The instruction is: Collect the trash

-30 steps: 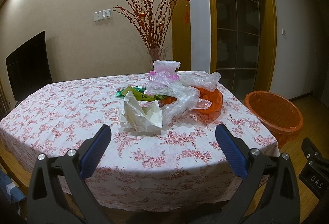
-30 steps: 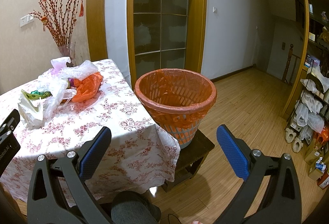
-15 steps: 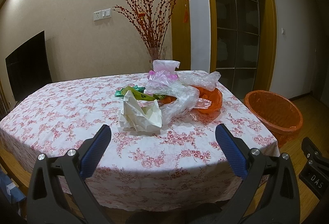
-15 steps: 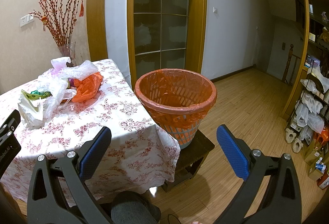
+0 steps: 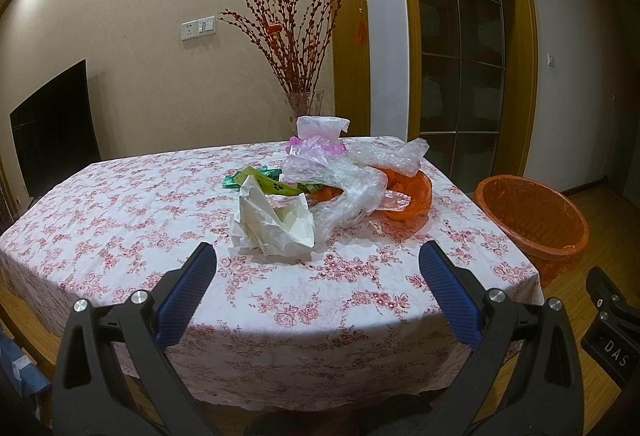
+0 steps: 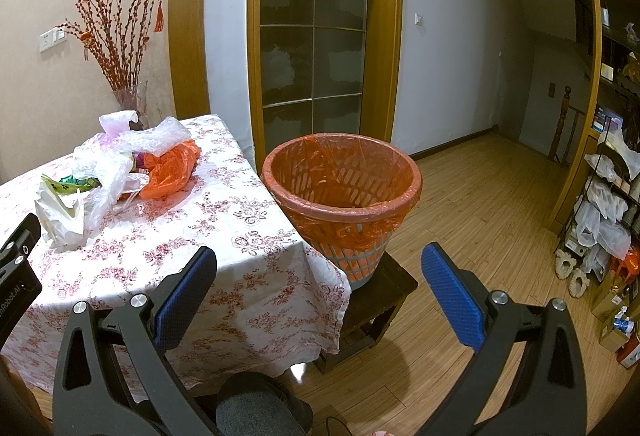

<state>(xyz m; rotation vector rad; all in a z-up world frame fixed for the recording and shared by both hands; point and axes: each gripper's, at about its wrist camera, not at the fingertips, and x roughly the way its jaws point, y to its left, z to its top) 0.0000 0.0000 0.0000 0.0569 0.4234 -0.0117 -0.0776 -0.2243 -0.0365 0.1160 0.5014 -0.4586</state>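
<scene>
Closest in, both grippers are empty. The left gripper has its blue pads spread wide and hangs short of the near edge of the table; the right gripper is spread just as wide and looks past the table corner at the orange-lined bin.

So nothing's been picked up yet, by the look of it. The trash sits in 1 loose heap toward the far right part of the table. Nearest piece is the crumpled white paper, sitting almost straight ahead of the left gripper, so I'd start there. Come in low and level, pinch it across a tall fold and not the flat bottom edge, or you'll likely snag the floral tablecloth too.

Just behind it is the clear plastic wrap, draped over the orange bag and touching the paper. Lift slowly, since that film could drag along and tip stuff off the edge. The green wrappers sit behind the paper, and a pinkish bag is at the far end by the vase.

Bin's on a low stool right beside the table's right corner, below table height, so it's a short carry over the rim.
</scene>
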